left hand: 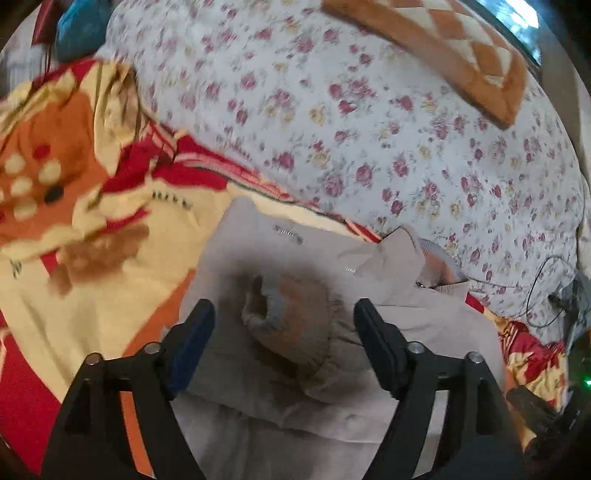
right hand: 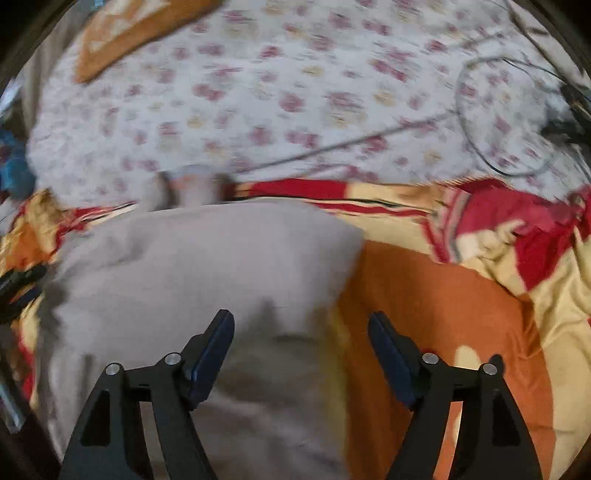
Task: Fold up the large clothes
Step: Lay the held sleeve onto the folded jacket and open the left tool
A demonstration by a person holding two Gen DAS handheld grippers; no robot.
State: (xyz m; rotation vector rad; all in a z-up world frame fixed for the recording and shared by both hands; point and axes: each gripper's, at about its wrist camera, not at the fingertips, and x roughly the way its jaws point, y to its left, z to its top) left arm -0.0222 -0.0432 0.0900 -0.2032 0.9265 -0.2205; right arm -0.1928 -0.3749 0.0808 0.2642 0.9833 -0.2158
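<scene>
A beige garment (left hand: 332,280) lies folded on a red, orange and cream blanket (left hand: 110,258). A ribbed cuff or sleeve end (left hand: 288,321) rests on top of it, and its collar (left hand: 436,266) shows at the right. My left gripper (left hand: 284,314) hovers just above that cuff, open, with nothing pressed between its pads. In the right wrist view the same garment (right hand: 207,266) fills the left half. My right gripper (right hand: 301,325) stands open over the garment's right edge, where it meets the blanket (right hand: 443,302). Its pads grip nothing.
A white quilt with pink flowers (left hand: 369,129) lies behind the garment. An orange and cream checked cushion (left hand: 461,55) sits on it at the back. Thin cables (right hand: 498,110) cross the quilt at the right. A blue object (left hand: 81,26) lies at the far left.
</scene>
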